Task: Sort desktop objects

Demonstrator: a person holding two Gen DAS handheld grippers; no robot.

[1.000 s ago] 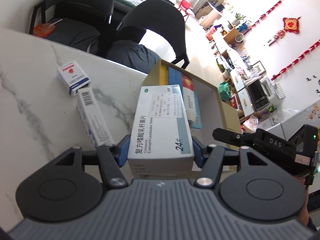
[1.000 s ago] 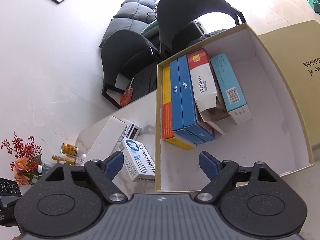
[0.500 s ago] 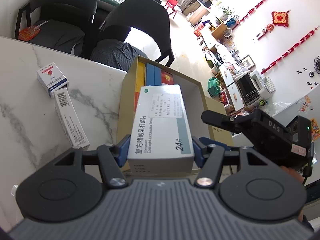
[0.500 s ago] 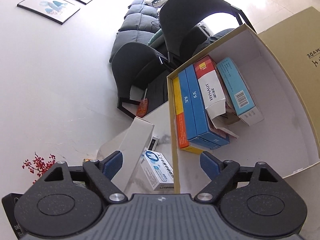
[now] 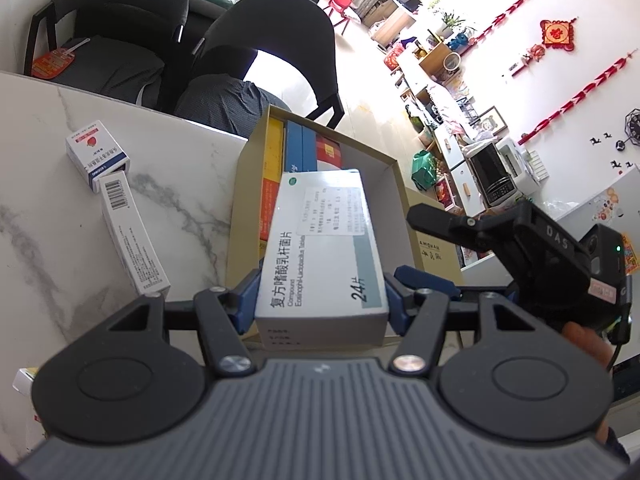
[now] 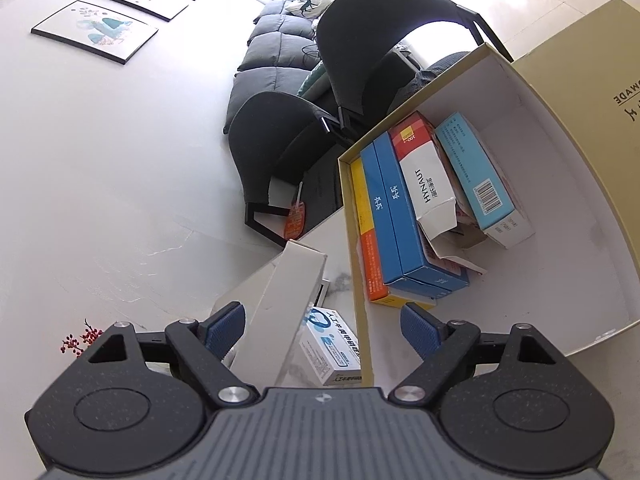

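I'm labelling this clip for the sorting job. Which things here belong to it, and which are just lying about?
Part of the job:
- grey-and-white medicine box, clamped in the left tool
- cardboard tray with boxes already in it
- two white boxes lying on the marble table
- blue-and-white box beside the tray

Just lying about:
- black chairs
- wall pictures
- red tag

A home's living and dining room: a marble table with black chairs, a grey sofa, framed prints, red hanging ornaments (festive ones) and a countertop oven.
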